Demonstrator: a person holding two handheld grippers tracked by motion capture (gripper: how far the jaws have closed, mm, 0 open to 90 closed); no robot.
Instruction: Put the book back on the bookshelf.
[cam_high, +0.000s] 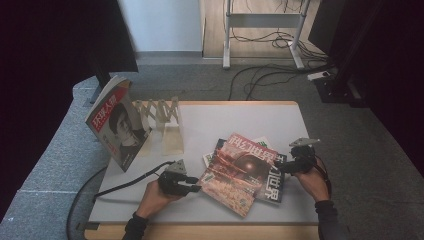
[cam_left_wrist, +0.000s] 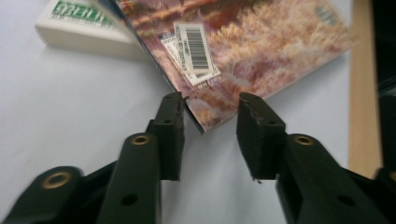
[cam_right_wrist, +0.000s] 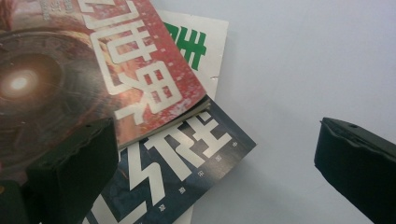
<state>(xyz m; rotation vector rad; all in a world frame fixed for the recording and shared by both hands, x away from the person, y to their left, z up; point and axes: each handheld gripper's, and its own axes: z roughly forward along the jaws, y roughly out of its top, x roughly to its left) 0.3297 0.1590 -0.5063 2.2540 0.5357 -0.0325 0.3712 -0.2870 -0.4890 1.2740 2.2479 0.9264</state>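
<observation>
A red magazine (cam_high: 240, 170) tops a fanned pile at the table's middle right. It lies over a dark blue magazine (cam_high: 272, 189) and a white one with green lettering (cam_high: 209, 159). My left gripper (cam_high: 195, 184) is open at the pile's near left. In the left gripper view the red magazine's (cam_left_wrist: 243, 56) near corner pokes between the jaws of that gripper (cam_left_wrist: 210, 135), close to the left one. My right gripper (cam_high: 281, 168) stands wide open at the pile's right side. Its (cam_right_wrist: 215, 135) left jaw hangs over the red cover (cam_right_wrist: 93, 70), and the blue magazine's (cam_right_wrist: 187, 154) corner lies between the jaws.
Another magazine (cam_high: 117, 122) with a face on its cover leans upright against a wooden folding rack (cam_high: 162, 117) at the back left. The table's wooden front edge (cam_high: 200, 231) runs near the person's forearms. Cables and desk legs (cam_high: 227, 35) lie on the floor beyond.
</observation>
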